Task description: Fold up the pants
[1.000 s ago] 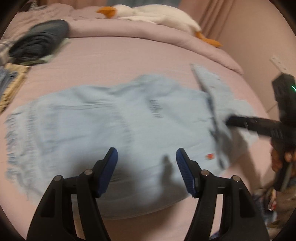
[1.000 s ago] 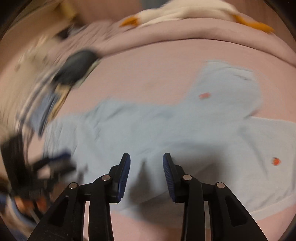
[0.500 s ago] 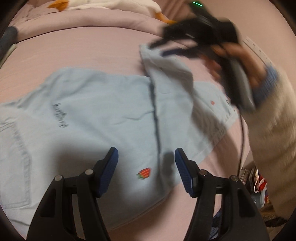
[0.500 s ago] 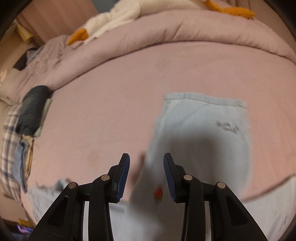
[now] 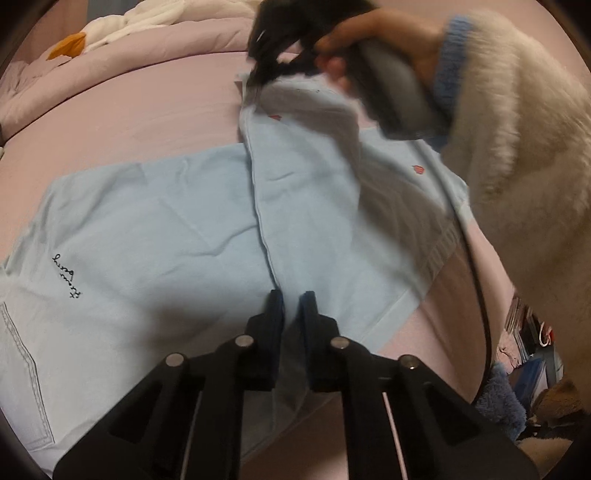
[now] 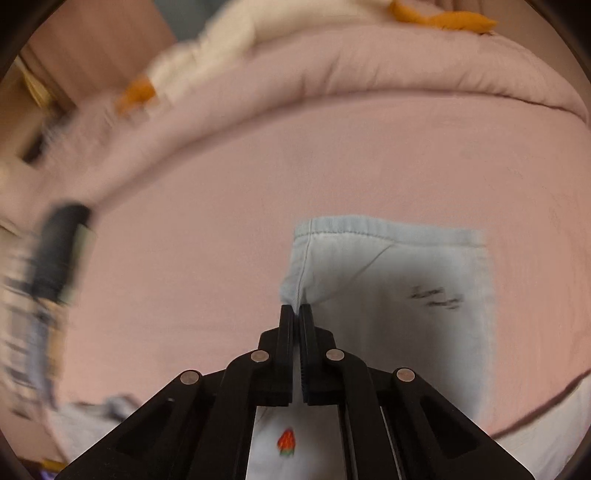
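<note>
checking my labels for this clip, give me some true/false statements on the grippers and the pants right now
1. The left gripper is shut on the light blue pants. True.
2. The right gripper is open above the bedsheet. False: it is shut on the pants near a hemmed edge.
3. The pants carry small strawberry embroidery. True.
4. The pants lie on a wooden table. False: they lie on a pink bedsheet.
5. A white plush goose lies at the far side of the bed. True.
</note>
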`<state>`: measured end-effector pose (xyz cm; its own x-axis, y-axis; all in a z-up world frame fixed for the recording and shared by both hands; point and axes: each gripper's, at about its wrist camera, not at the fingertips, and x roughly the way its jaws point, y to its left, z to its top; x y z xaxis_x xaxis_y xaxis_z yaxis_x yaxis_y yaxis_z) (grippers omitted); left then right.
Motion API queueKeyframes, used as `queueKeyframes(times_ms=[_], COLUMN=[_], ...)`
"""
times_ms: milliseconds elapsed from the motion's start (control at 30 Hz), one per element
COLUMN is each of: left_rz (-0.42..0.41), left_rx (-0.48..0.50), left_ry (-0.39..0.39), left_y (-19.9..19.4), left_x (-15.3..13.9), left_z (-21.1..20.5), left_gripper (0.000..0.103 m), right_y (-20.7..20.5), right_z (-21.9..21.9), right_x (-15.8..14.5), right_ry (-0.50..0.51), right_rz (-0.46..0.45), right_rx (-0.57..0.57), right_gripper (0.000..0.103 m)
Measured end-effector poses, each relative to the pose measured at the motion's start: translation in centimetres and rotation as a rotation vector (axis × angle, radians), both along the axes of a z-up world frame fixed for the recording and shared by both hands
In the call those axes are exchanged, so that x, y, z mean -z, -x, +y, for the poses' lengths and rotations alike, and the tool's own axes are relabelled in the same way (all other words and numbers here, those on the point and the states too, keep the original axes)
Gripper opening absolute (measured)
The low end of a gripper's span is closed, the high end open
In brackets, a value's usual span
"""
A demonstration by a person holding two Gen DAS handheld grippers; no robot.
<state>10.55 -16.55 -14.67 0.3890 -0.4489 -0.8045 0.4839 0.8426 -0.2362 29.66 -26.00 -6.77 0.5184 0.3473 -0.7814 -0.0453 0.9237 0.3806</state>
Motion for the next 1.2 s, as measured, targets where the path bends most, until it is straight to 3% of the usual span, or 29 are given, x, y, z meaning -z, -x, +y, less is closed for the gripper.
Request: queueKeyframes(times_ms=[167, 300, 400, 467, 633, 700, 767, 833, 900, 1000, 1067, 1100, 1200], left_rz=[-0.006, -0.053, -0.065, -0.064, -0.056, -0.054, -0.047, -0.04, -0.04, -0.054, -0.07, -0.078, -0.088], left_rx=[0.016, 0.042, 0.063, 0.077, 0.104, 0.104, 0.099, 0.095, 0.095, 0.109, 0.127, 0.141, 0.168], left_ry=[0.012, 0.008, -0.005, -0.033, -0.106, -0.118, -0.114, -0.113, -0.121, -0.139, -0.158, -0.165, -0.163], left_y=[0.8, 1.7, 2.4, 2.7, 2.7, 2.7, 2.2, 1.8, 1.5, 2.4, 2.5, 2.5, 2.8], left_x=[-0.7, -1.9, -1.8, -1.5, 0.0, 0.3, 0.3, 0.3, 0.1, 0.0, -0.1, -0.1, -0.2], left_z=[-0.7, -1.4, -1.8, -2.4, -2.8, -2.7, -2.6, -2.6, -2.8, -2.9, -3.3, -3.5, -3.3], left_gripper=[0.007, 0.007, 0.008, 0.008, 0.008, 0.008, 0.008, 0.009, 0.009, 0.008, 0.007, 0.006, 0.005], right_y=[8.7, 14.7, 18.7, 20.5, 22.7, 23.2, 23.5, 23.4, 23.0, 21.2, 20.7, 20.4, 21.5], right_z=[-7.5, -13.1, -16.7, -18.5, -22.0, -22.2, -22.5, -22.8, -23.2, -22.7, -22.4, -22.0, -21.8], right_x=[-6.4, -7.9, -5.7, -2.6, 6.4, 7.1, 7.0, 6.7, 6.5, 6.5, 6.4, 6.0, 4.4], right_ry=[-0.15, -0.204, -0.229, -0.263, -0.395, -0.457, -0.52, -0.567, -0.587, -0.521, -0.488, -0.476, -0.427], right_rz=[-0.192, -0.262, -0.246, -0.195, 0.006, -0.003, -0.029, -0.059, -0.08, -0.037, -0.023, -0.032, -0.081], right_rx=[0.067, 0.159, 0.26, 0.33, 0.488, 0.516, 0.542, 0.569, 0.6, 0.607, 0.588, 0.561, 0.546], right_gripper=[0.004, 0.004, 0.004, 0.004, 0.004, 0.005, 0.012, 0.042, 0.051, 0.05, 0.031, 0.011, 0.007])
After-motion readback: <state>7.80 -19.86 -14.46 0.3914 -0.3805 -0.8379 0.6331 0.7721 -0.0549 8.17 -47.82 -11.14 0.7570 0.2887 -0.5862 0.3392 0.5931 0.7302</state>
